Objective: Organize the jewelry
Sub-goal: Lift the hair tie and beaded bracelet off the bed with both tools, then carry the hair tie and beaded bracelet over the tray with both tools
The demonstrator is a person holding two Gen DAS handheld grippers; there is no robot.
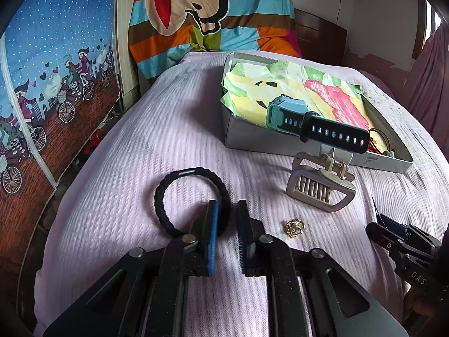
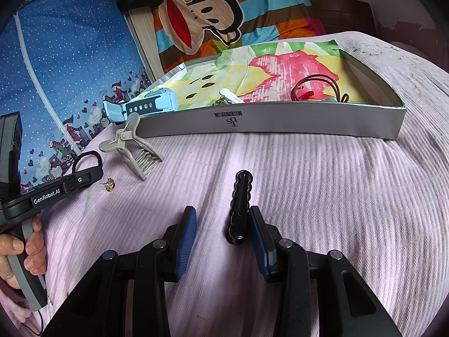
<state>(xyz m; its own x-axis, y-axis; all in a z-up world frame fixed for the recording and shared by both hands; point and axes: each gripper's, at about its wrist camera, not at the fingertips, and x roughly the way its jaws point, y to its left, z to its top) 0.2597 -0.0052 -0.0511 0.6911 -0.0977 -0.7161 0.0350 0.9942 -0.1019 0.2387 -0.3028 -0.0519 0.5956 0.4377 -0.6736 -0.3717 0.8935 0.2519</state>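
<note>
Left wrist view: the black hair tie (image 1: pixel 193 200) is partly hidden behind the left gripper (image 1: pixel 226 226). The right gripper (image 1: pixel 377 221) is cut off at the right edge; its jaw state cannot be read. The gold piece (image 1: pixel 294 228) is too small to identify.

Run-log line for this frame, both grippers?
left gripper: narrow gap, straddling hair tie | right gripper: open, hair clip between jaws, ungripped
</note>
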